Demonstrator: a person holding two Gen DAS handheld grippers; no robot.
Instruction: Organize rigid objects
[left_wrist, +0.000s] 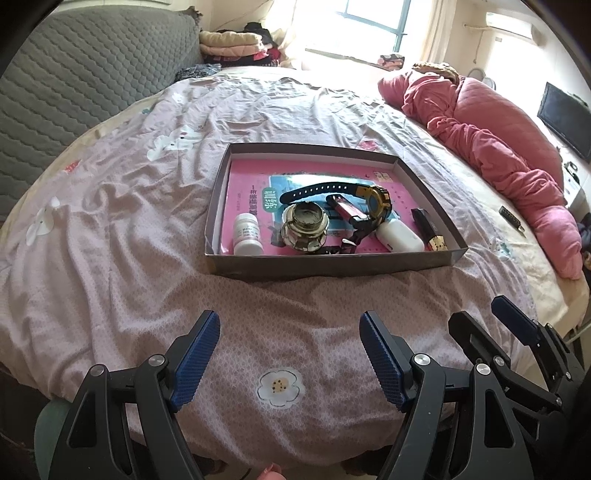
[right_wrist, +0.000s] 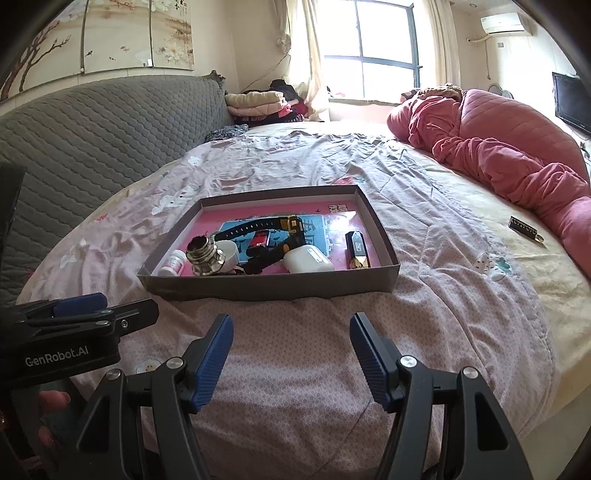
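**Keychain tag left out on the bed, box nearly filled**

Keychain tag, a dark flat bar with a ring at one end, lies alone on the cream part of the bedspread, well apart from the shallow cardboard box and close to the rolled pink quilt. Its long axis runs slantwise across the right wrist view, upper left to lower right, with the ring end pointing toward the bed's right edge.

Inside the box sit a wristwatch, a metal fitting, a small white bottle, a white case, a red lighter and a dark lipstick-like tube, all on a pink booklet.

Both tools hang over bare bedspread short of the box's near wall. The left gripper has its blue pads spread wide with nothing between them; the right gripper is likewise spread and empty.

By my reading, the gathering step is almost done and the tag is the last loose piece. Fetching it would call for the right gripper to travel right and beyond the box, then roll so the pads straddle the bar's narrow width rather than its length, since it lies flat on soft cloth.
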